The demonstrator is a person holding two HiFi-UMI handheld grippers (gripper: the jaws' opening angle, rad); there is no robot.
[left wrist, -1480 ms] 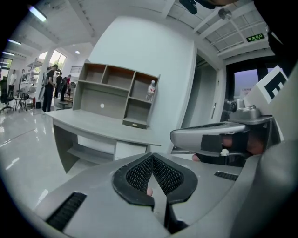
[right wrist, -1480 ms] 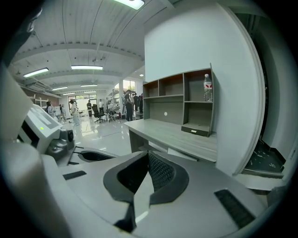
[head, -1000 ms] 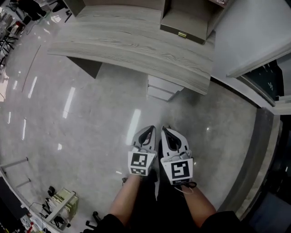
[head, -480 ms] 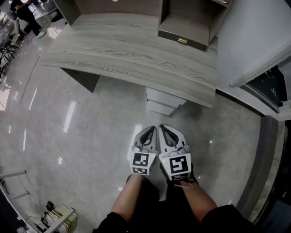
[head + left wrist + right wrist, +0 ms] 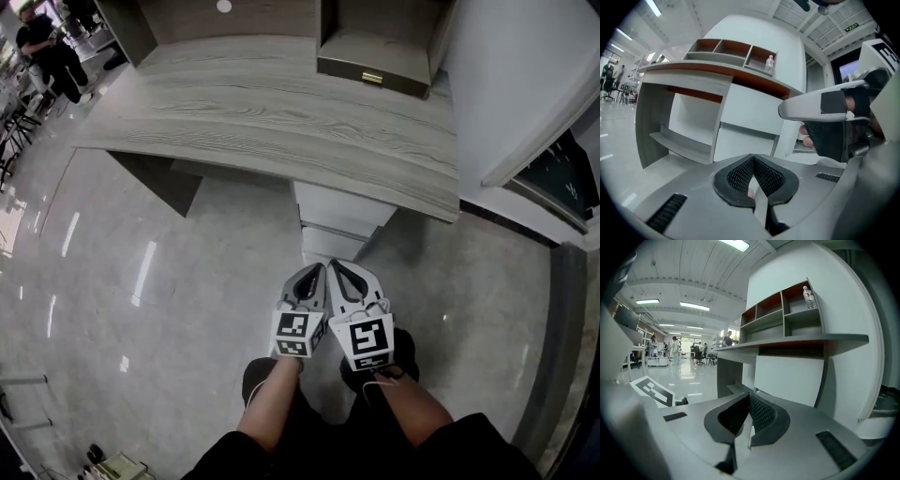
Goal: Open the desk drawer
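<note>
Two empty grippers, left gripper and right gripper, jaws pressed together, face the drawer straight ahead beneath the bench.

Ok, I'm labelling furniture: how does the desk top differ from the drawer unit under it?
The desk top is grey wood grain; the drawer unit is plain white. The desk top is wide and flat; the drawer unit is narrow, upright, tucked under its right end. Both look matte.

The drawer unit stands under the right end of the desk, a shelf unit on its back edge.
</note>
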